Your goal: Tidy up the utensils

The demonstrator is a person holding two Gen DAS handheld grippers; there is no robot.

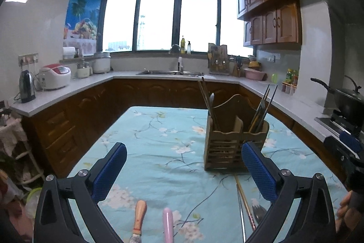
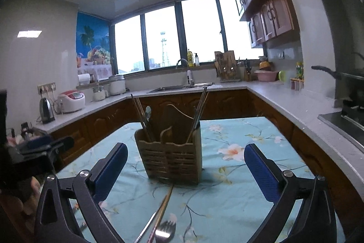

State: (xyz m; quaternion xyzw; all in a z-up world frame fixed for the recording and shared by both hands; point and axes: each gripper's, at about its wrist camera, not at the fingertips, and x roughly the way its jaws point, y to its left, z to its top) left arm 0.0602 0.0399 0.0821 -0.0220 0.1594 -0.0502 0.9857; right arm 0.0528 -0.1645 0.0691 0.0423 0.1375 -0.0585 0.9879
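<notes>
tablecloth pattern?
Light blue tablecloth with white and peach blossoms on thin branches; clearest in the left wrist view.

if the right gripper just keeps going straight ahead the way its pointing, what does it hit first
Most likely the wooden utensil holder: it stands on the table straight ahead, between the open right gripper fingers. The chopsticks and fork lie lower, probably beneath its path, though depth is unclear.

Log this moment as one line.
left gripper open | right gripper open | fork, chopsticks on table | holder upright
</notes>
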